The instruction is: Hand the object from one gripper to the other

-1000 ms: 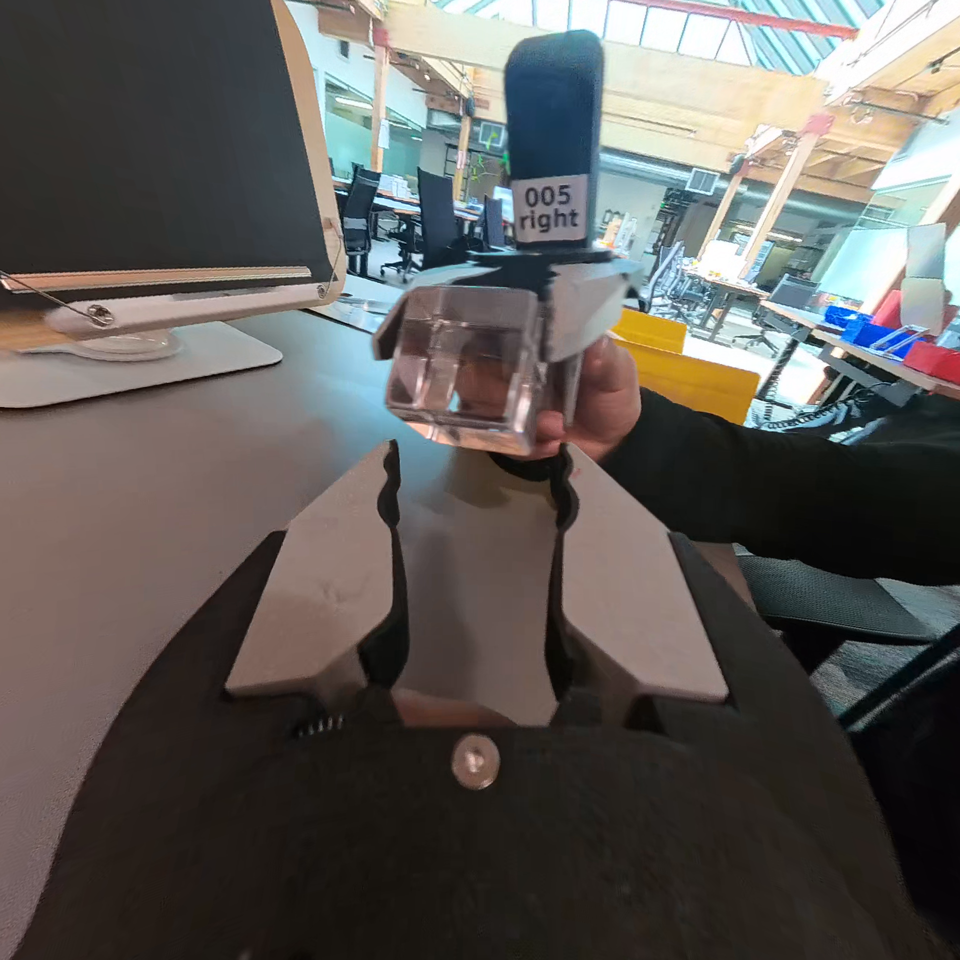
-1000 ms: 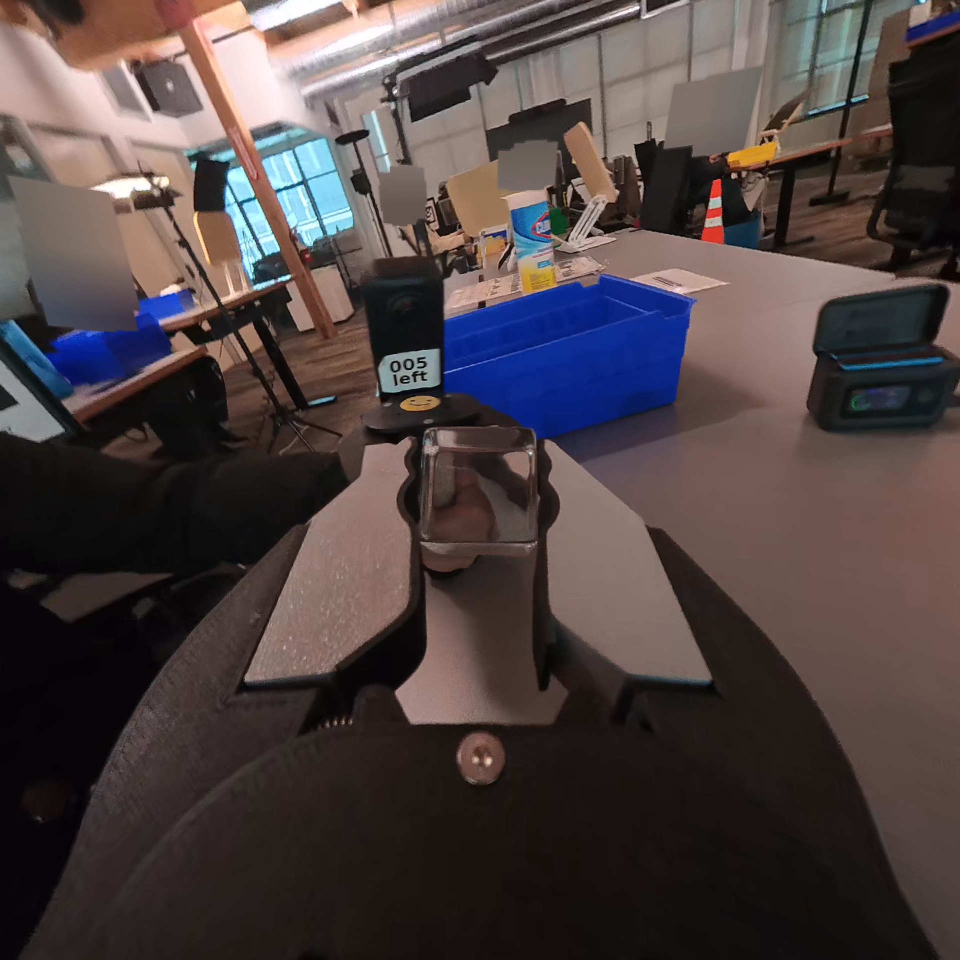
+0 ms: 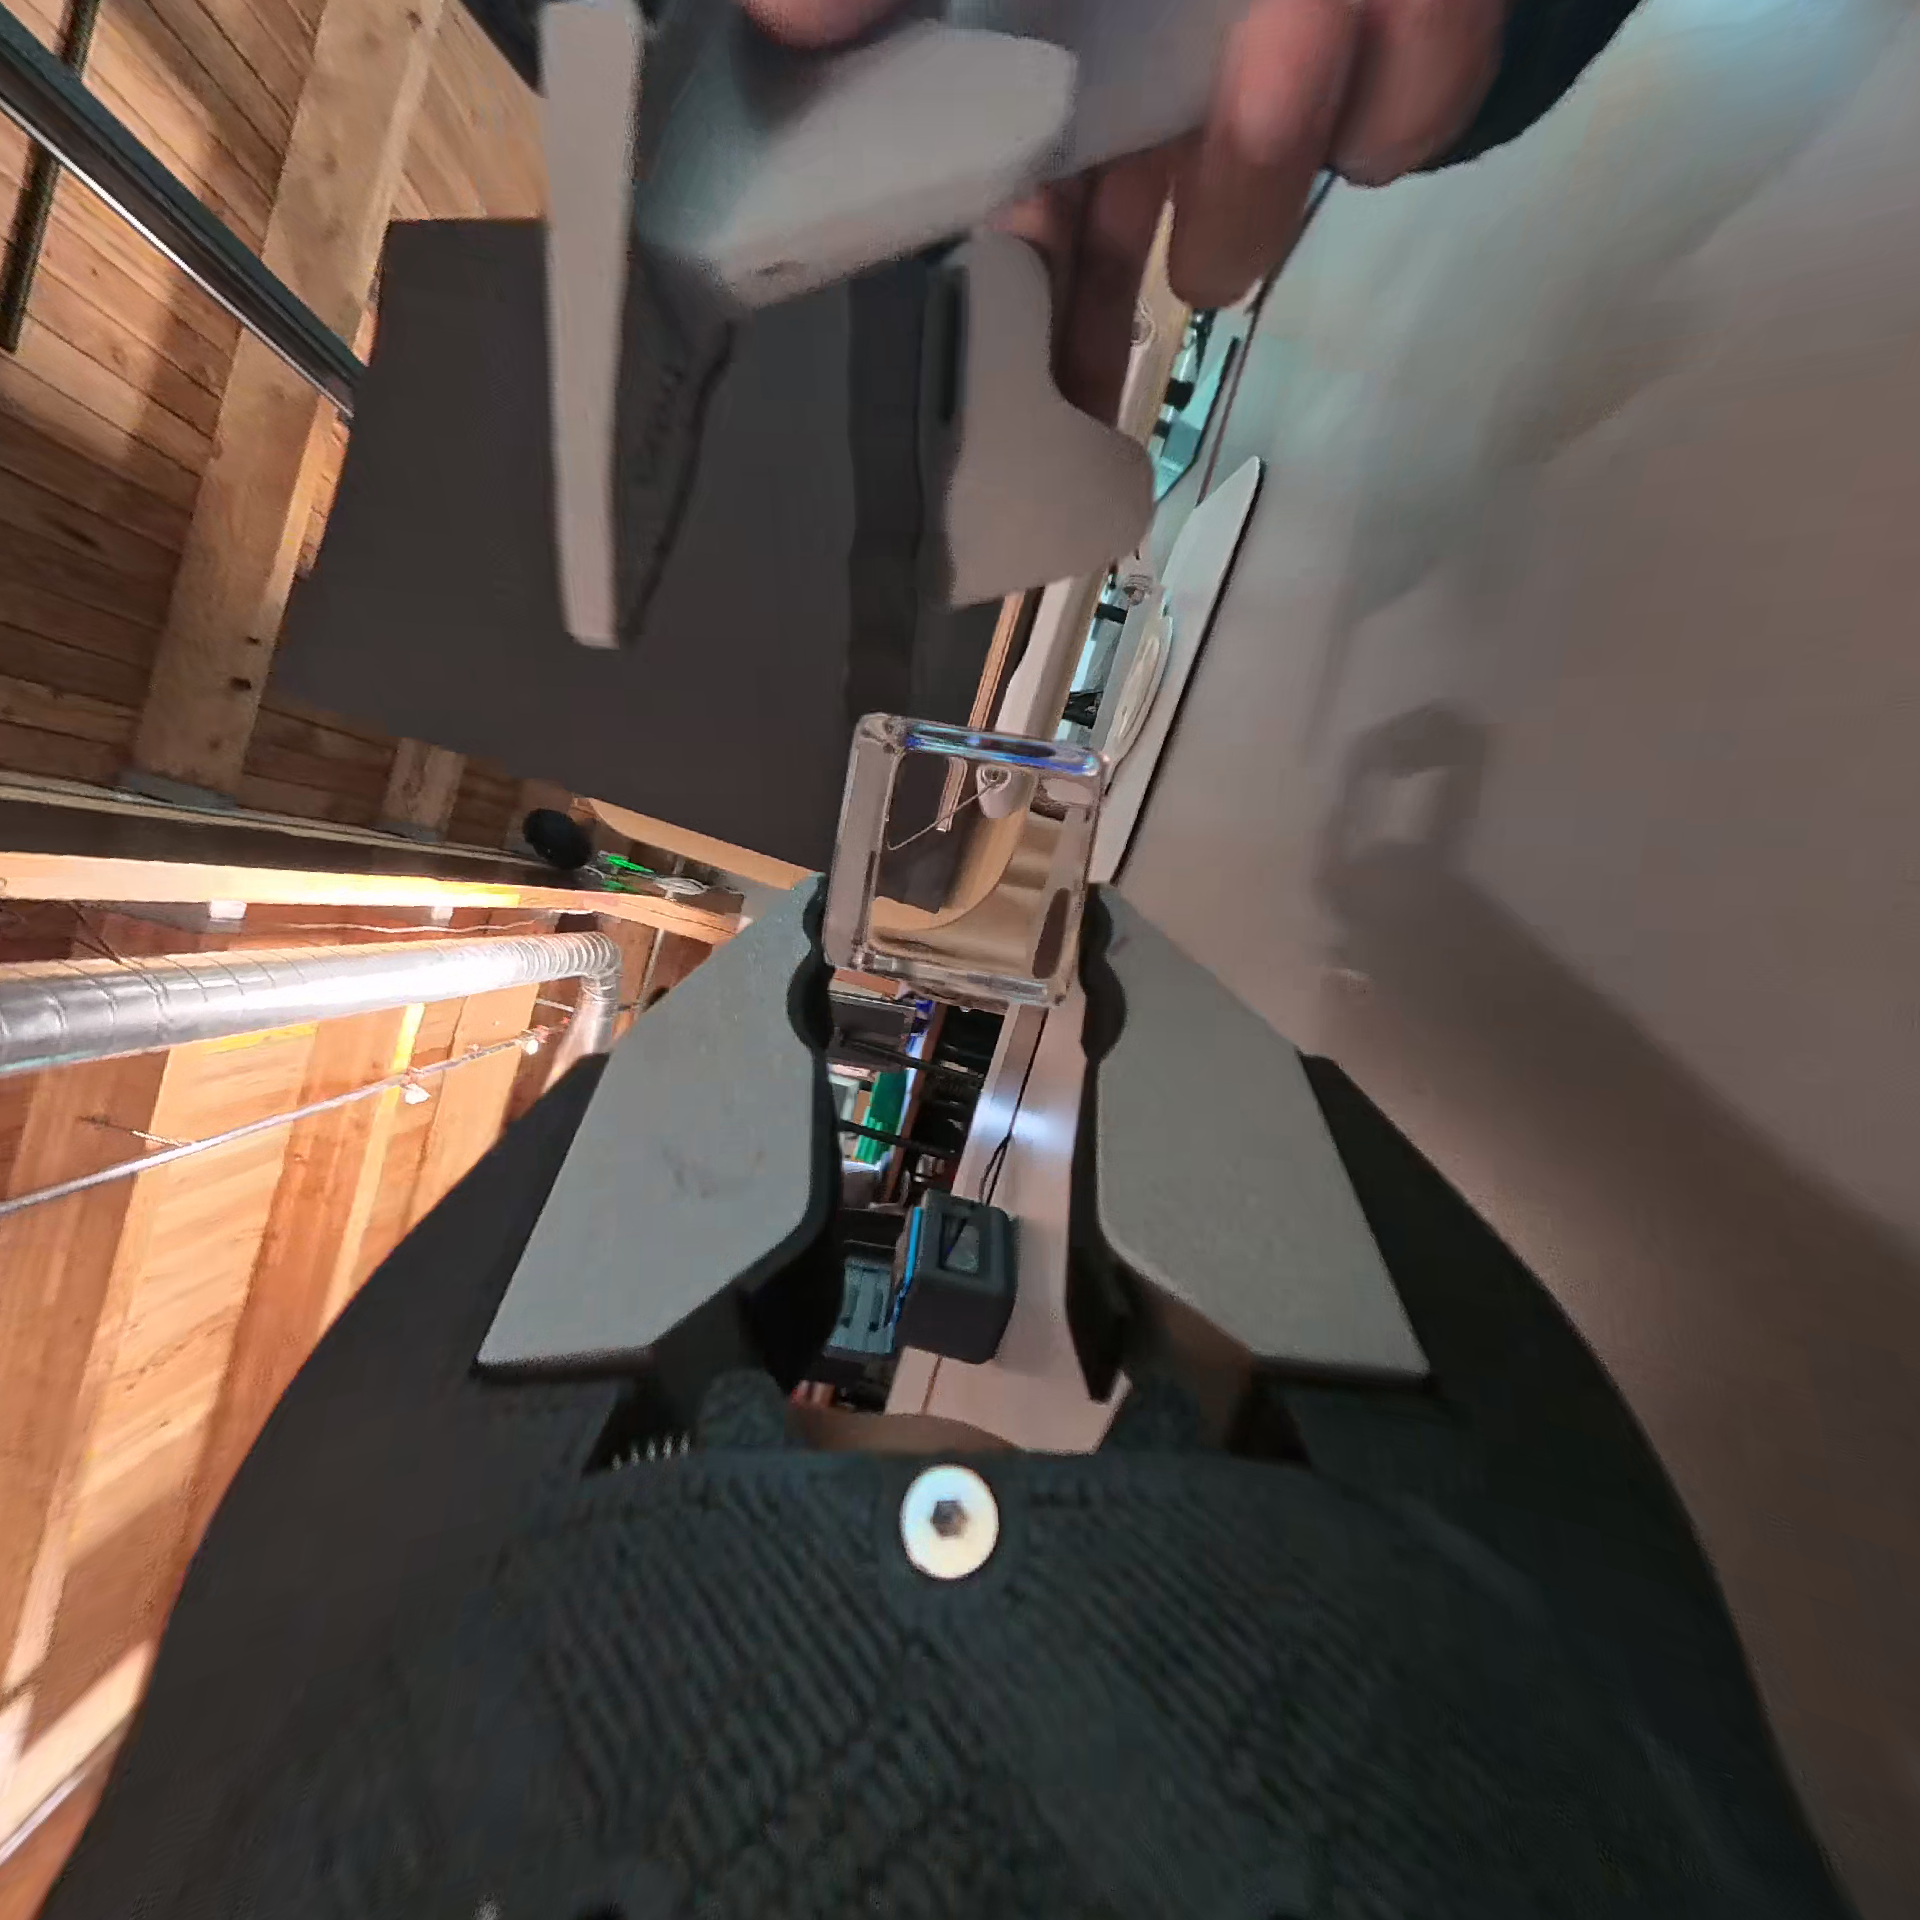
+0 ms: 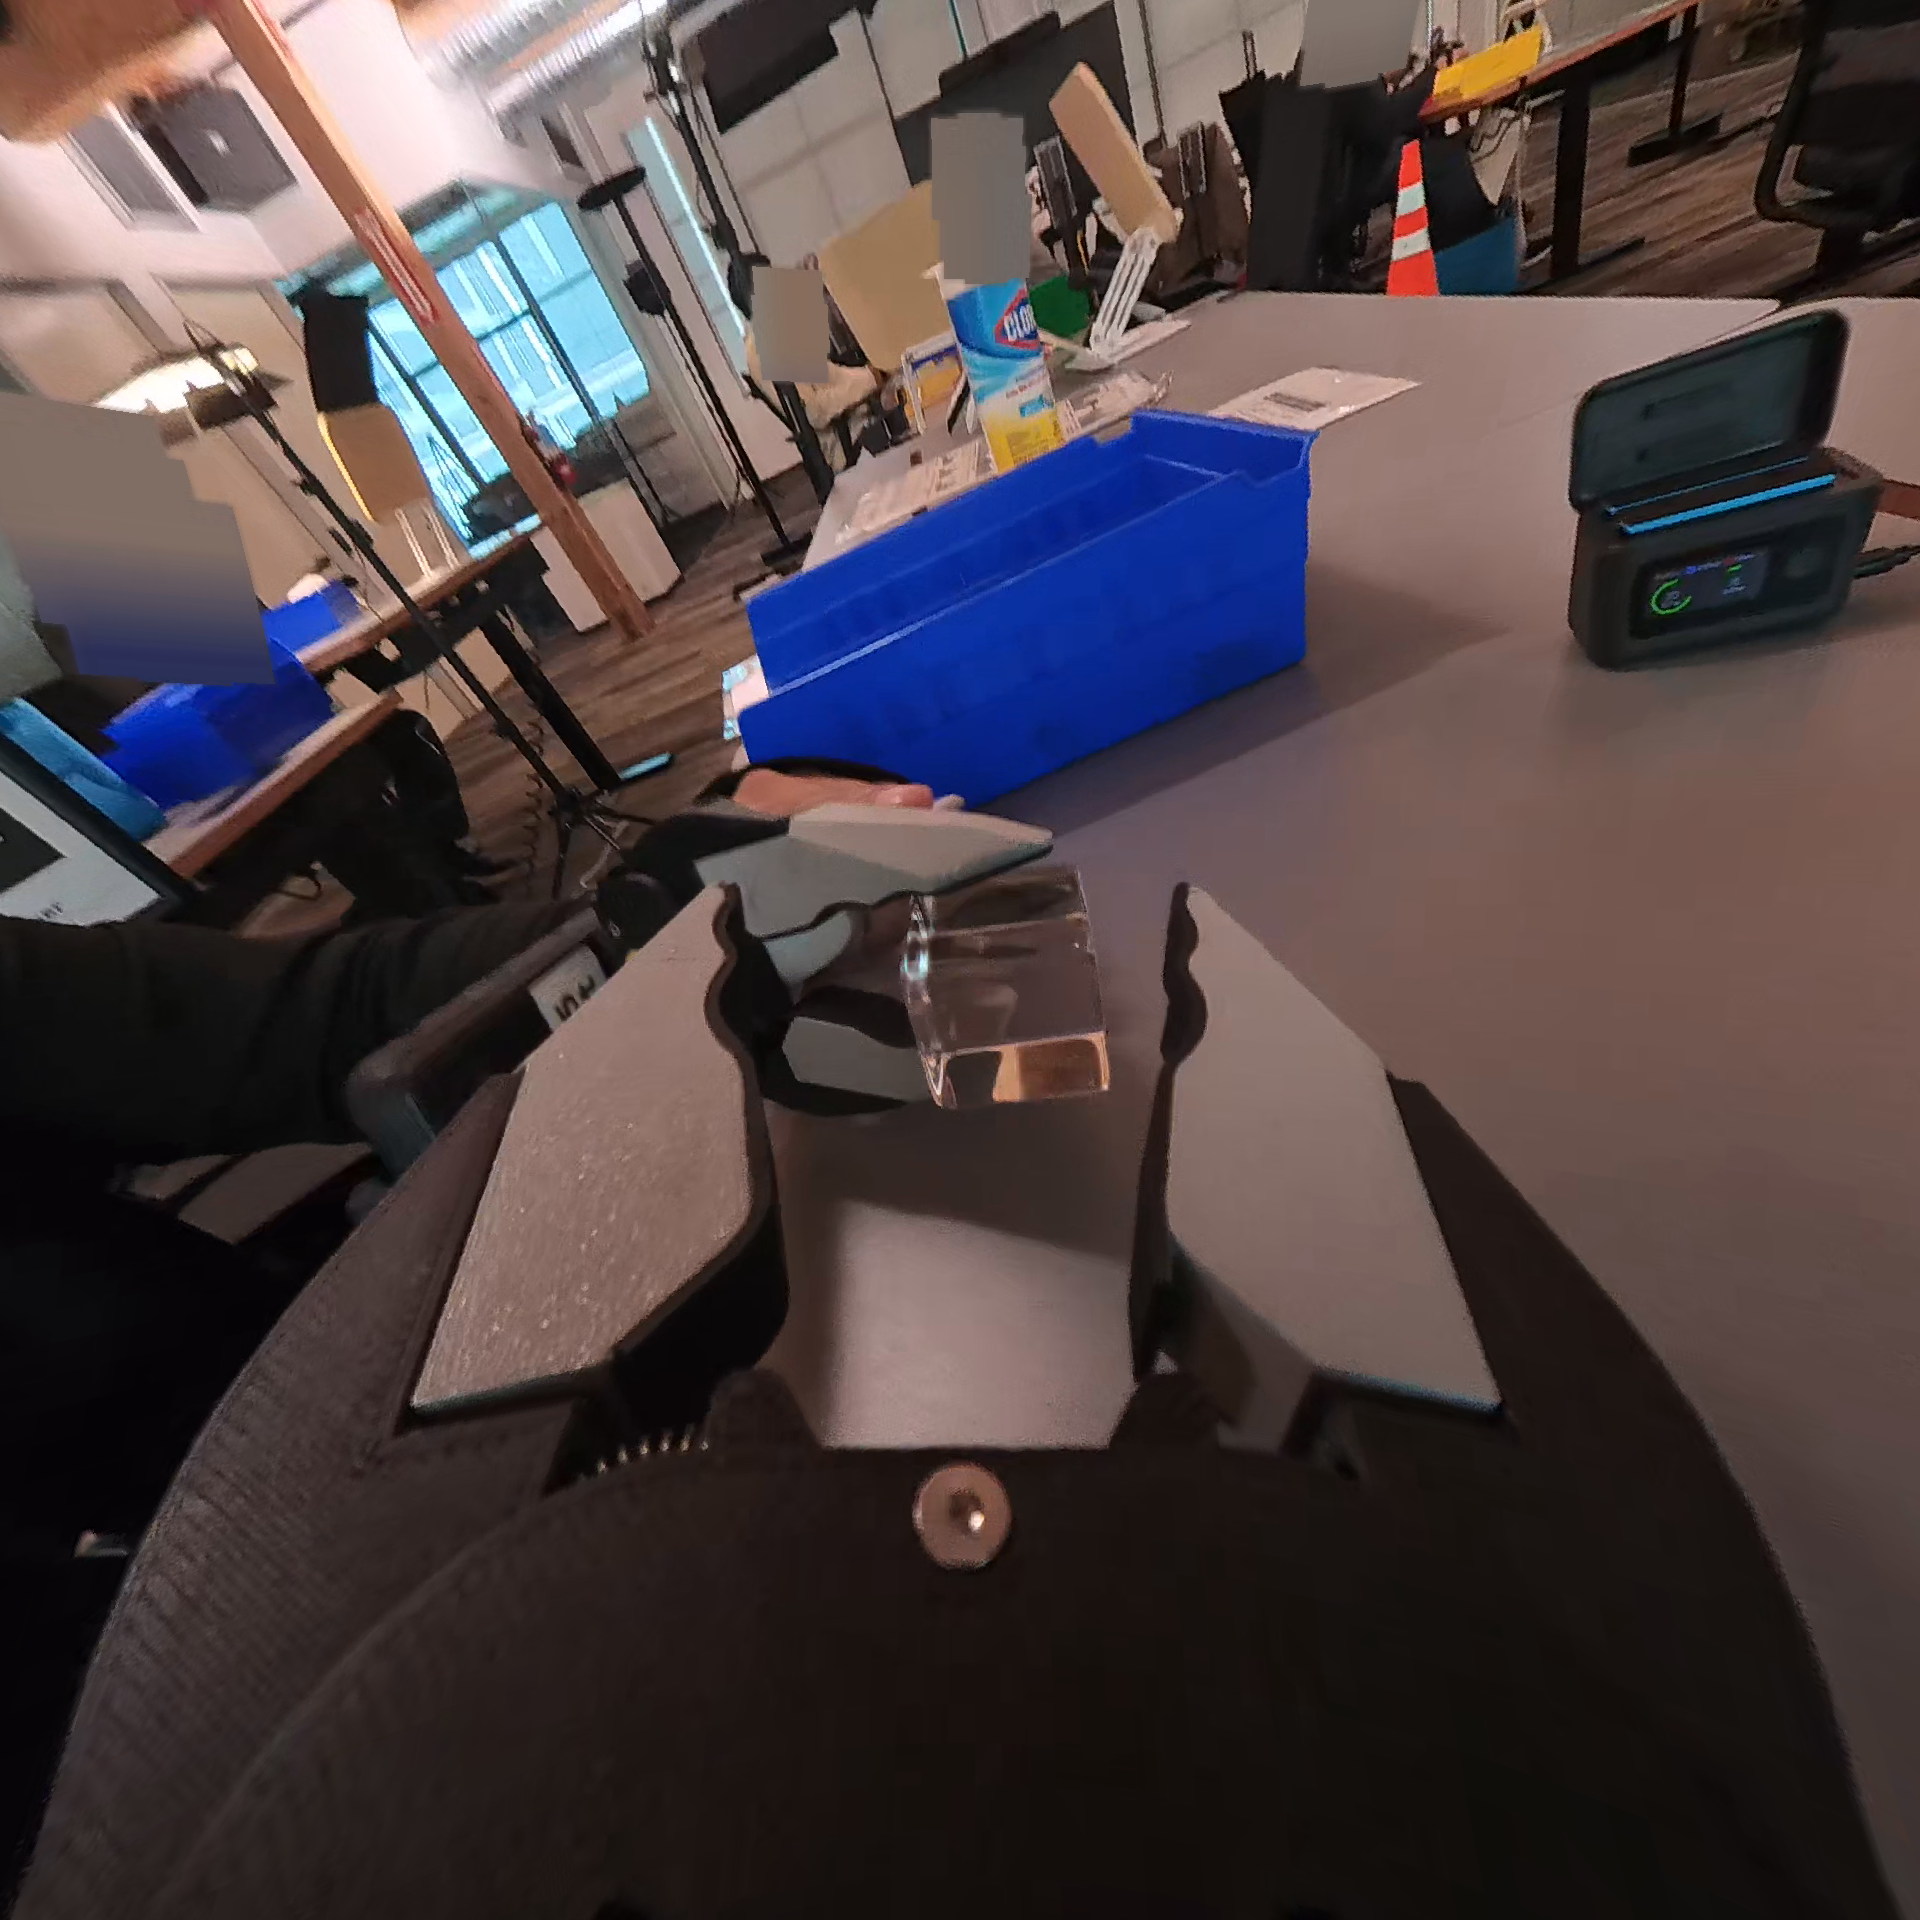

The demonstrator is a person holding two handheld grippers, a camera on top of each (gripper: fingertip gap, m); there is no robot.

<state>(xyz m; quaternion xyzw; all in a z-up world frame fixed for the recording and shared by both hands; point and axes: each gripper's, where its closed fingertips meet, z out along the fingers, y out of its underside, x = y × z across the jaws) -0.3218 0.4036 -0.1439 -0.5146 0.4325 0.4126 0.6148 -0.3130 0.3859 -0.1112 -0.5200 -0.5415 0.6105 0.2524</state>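
The object is a clear cube (image 3: 961, 883). My left gripper (image 3: 956, 920) is shut on it, and the cube sticks out past the fingertips. The left wrist view is rolled on its side. In it my right gripper (image 3: 790, 613) hangs blurred just beyond the cube, open, held by a hand (image 3: 1226, 156). In the right wrist view my right gripper (image 4: 951, 920) is open, with its jaws either side of the cube (image 4: 1013, 997) and not touching it. The left gripper (image 4: 935, 966) comes in from the left, turned sideways, and holds the cube above the grey table (image 4: 1558, 935).
A blue bin (image 4: 1039, 613) stands on the table behind the grippers. A black open case with a lit screen (image 4: 1714, 551) is at the right, also in the left wrist view (image 3: 956, 1288). A wipes canister (image 4: 1003, 364) stands behind the bin. The grippers are tip to tip, or close to it.
The cube has passed from my right gripper to my left. The right gripper has opened and let go. The left gripper has closed on the cube and rolled onto its side.
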